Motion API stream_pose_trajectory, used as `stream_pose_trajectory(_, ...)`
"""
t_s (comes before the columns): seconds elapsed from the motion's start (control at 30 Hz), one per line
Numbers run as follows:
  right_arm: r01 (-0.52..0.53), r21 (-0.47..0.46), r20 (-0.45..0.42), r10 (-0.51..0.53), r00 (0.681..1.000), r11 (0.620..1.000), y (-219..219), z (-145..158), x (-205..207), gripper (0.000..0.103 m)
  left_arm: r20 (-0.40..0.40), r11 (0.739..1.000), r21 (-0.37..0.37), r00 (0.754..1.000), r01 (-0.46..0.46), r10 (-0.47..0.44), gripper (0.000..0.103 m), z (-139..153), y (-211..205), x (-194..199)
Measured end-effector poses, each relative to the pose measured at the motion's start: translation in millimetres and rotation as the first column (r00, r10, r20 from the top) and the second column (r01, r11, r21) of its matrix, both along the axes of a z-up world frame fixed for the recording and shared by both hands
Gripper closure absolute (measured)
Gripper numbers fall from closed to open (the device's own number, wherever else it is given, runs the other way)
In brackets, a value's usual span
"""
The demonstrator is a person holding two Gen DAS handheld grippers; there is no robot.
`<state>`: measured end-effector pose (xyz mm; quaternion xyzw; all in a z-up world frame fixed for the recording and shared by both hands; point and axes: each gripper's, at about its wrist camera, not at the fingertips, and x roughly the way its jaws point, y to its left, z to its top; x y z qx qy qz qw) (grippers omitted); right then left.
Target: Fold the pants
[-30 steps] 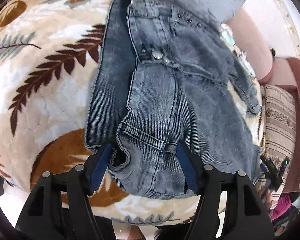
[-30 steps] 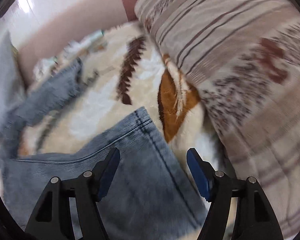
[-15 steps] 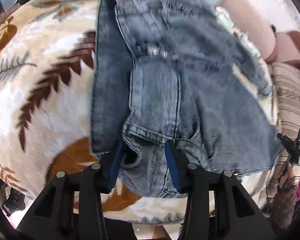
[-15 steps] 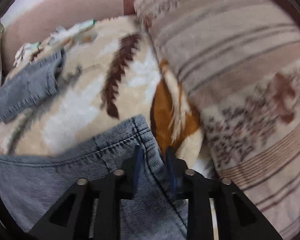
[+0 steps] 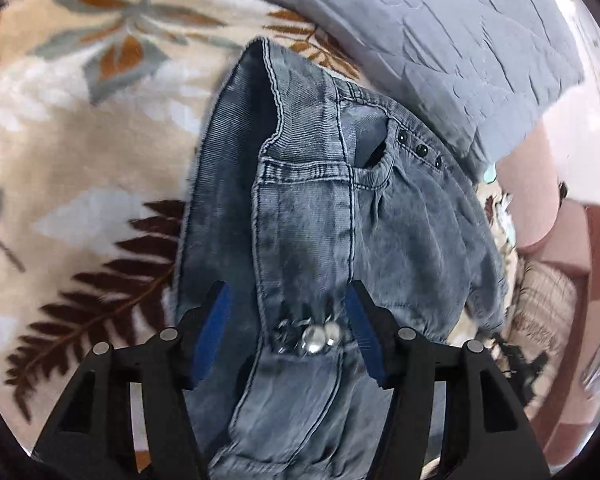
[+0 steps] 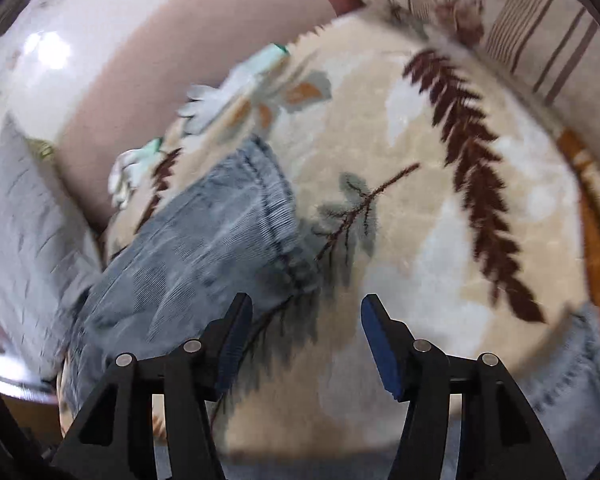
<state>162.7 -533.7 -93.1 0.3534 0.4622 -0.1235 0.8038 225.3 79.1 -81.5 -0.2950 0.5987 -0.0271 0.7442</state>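
Observation:
Grey-blue washed jeans [image 5: 308, 216] lie on a leaf-patterned blanket [image 5: 80, 208]. In the left wrist view my left gripper [image 5: 286, 292] hovers over them, its jaws opening. Denim and some shiny metal buttons [image 5: 316, 336] show between the blue pads [image 5: 212, 328], which do not press on the cloth. In the right wrist view my right gripper [image 6: 306, 304] is also opening, with only the blanket [image 6: 420, 240] between its fingers. A jeans leg with its hem [image 6: 204, 248] lies just to its left. More denim [image 6: 572, 376] shows at the lower right.
A grey quilted pillow [image 5: 440, 40] lies beyond the waistband. A pink headboard or cushion [image 6: 160, 80] runs along the far side. A striped beige pillow [image 6: 540, 20] sits at the upper right of the right wrist view.
Both grippers narrowed on the hems half a second ago and now stand wider, off the cloth. Both moved forward: the left to the buttons, the right over bare blanket.

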Motion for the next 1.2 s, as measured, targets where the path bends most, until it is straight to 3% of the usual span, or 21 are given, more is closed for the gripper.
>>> stream_pose_trajectory(0.1, 0.002, -0.012, 0.039, -0.002, 0.999, 1.0, -0.1, -5.9, 9.7, 0.043, -0.023, 0.998, -0.06, 1.0, 0.003, -0.004, 0.031, -10.8, -5.1, 7.8)
stream_pose_trajectory(0.13, -0.001, -0.037, 0.053, 0.003, 0.999, 0.999, 1.2, -5.2, 13.3, 0.047, -0.026, 0.998, -0.057, 1.0, 0.007, -0.008, 0.03, -14.1, -10.5, 12.6)
stream_pose_trajectory(0.17, -0.011, -0.054, 0.06, 0.014, 0.998, 0.998, 3.3, -3.1, 16.9, 0.058, -0.017, 0.999, -0.034, 1.0, 0.015, -0.016, 0.029, -14.1, -17.4, 16.1)
stream_pose_trajectory(0.2, -0.038, -0.055, 0.069, 0.042, 0.997, 0.998, 6.2, -0.9, 18.9, 0.084, -0.007, 0.999, -0.018, 1.0, 0.026, -0.026, 0.03, -10.0, -25.5, 19.5)
stream_pose_trajectory(0.23, -0.063, -0.063, 0.055, 0.067, 0.996, 0.996, 9.3, 3.1, 20.9, 0.085, 0.007, 0.999, -0.008, 0.999, 0.04, -0.04, 0.035, -6.4, -30.9, 21.2)
stream_pose_trajectory(0.27, -0.075, -0.08, 0.053, 0.08, 0.995, 0.994, 9.6, 10.0, 21.7, 0.087, 0.024, 0.998, 0.0, 0.998, 0.055, -0.055, 0.074, -2.2, -35.7, 23.3)
stream_pose_trajectory(0.3, -0.085, -0.108, 0.08, 0.094, 0.992, 0.99, 8.3, 24.0, 20.8, 0.087, 0.019, 0.997, -0.006, 0.997, 0.079, -0.079, 0.097, 0.8, -40.8, 26.3)
stream_pose_trajectory(0.33, -0.083, -0.127, 0.112, 0.097, 0.989, 0.988, 3.7, 38.3, 17.8, 0.087, 0.014, 0.996, -0.017, 0.996, 0.089, -0.089, 0.096, 3.1, -43.4, 28.7)
stream_pose_trajectory(0.43, -0.031, -0.167, 0.209, 0.066, 0.976, 0.985, -20.5, 79.7, 4.2, 0.088, 0.015, 0.994, 0.053, 0.995, 0.094, -0.095, 0.096, 10.2, -47.4, 29.5)
stream_pose_trajectory(0.5, -0.002, -0.21, 0.185, 0.042, 0.982, 0.978, -36.5, 86.0, -0.5, 0.088, -0.006, 0.991, 0.097, 0.995, 0.097, -0.097, 0.096, 3.7, -46.2, 29.4)
stream_pose_trajectory(0.6, 0.017, -0.232, 0.069, -0.001, 0.998, 0.973, -57.1, 57.9, -0.8, 0.088, -0.036, 0.993, 0.098, 0.997, 0.073, -0.069, 0.095, -9.3, -42.0, 28.6)
stream_pose_trajectory(0.73, 0.001, -0.259, -0.084, -0.024, 0.996, 0.966, -62.2, 4.7, 1.4, 0.087, -0.048, 0.99, 0.114, 0.996, 0.08, -0.075, 0.093, -10.2, -41.2, 28.6)
stream_pose_trajectory(0.77, 0.005, -0.27, -0.081, -0.028, 0.996, 0.963, -60.5, 0.9, 0.3, 0.085, -0.052, 0.988, 0.125, 0.995, 0.089, -0.083, 0.092, -7.6, -42.1, 28.7)
stream_pose_trajectory(0.8, 0.011, -0.284, -0.072, -0.033, 0.997, 0.959, -59.2, 2.7, -1.3, 0.077, -0.052, 0.987, 0.13, 0.995, 0.096, -0.09, 0.092, -5.8, -43.6, 28.9)
stream_pose_trajectory(0.9, -0.001, -0.28, -0.08, -0.023, 0.997, 0.96, -60.8, 17.3, -7.7, 0.073, -0.038, 0.977, 0.16, 0.99, 0.143, -0.139, 0.087, 11.1, -42.9, 19.5)
stream_pose_trajectory(0.97, 0.006, -0.268, -0.024, -0.013, 1.0, 0.963, -66.1, 38.4, -18.8, 0.066, 0.018, 0.971, 0.173, 0.985, 0.164, -0.169, 0.087, 30.4, -38.1, 9.8)
stream_pose_trajectory(1.03, 0.024, -0.258, 0.05, -0.011, 0.999, 0.966, -71.1, 61.2, -27.8, 0.038, 0.063, 0.969, 0.178, 0.981, 0.17, -0.183, 0.082, 44.5, -32.9, 9.5)
stream_pose_trajectory(1.07, 0.032, -0.249, 0.078, -0.013, 0.997, 0.968, -73.7, 68.8, -27.0, 0.034, 0.082, 0.968, 0.187, 0.979, 0.168, -0.185, 0.071, 51.0, -34.1, 15.1)
stream_pose_trajectory(1.1, 0.034, -0.24, 0.091, -0.012, 0.996, 0.97, -74.4, 73.4, -23.7, 0.033, 0.097, 0.966, 0.208, 0.98, 0.153, -0.176, 0.054, 56.7, -33.8, 23.6)
stream_pose_trajectory(1.17, -0.003, -0.21, 0.081, 0.02, 0.996, 0.978, -70.2, 71.8, -4.2, 0.033, 0.104, 0.968, 0.223, 0.985, 0.115, -0.141, 0.041, 58.0, -32.5, 46.9)
stream_pose_trajectory(1.2, -0.016, -0.208, 0.066, 0.03, 0.997, 0.978, -66.2, 68.1, 4.1, 0.033, 0.094, 0.969, 0.223, 0.987, 0.105, -0.128, 0.041, 55.6, -31.1, 55.7)
